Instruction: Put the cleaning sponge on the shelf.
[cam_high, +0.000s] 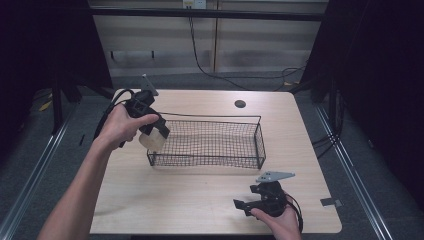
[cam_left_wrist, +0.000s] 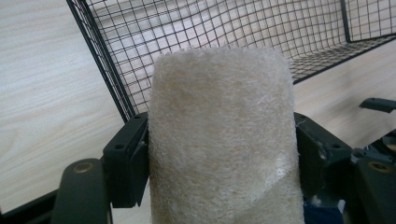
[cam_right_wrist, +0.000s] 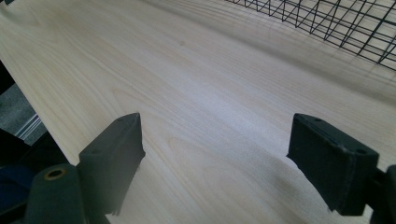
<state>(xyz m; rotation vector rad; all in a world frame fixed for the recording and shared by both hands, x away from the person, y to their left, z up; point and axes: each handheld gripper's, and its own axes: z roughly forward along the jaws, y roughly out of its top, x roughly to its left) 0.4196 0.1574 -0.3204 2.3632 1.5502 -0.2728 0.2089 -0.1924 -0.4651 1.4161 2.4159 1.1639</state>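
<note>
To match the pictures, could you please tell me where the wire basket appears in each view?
High view: basket at table centre.
Left gripper view: its mesh across the top, behind the held sponge.
Right gripper view: its mesh in the top right corner.
Shared landmark: the wooden table.

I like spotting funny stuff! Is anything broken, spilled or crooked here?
Nothing is broken or spilled. The basket sits flat and straight on the table. The left tongs squeeze a fuzzy beige roll at the basket's left end. The right tongs are open above bare wood.
</note>
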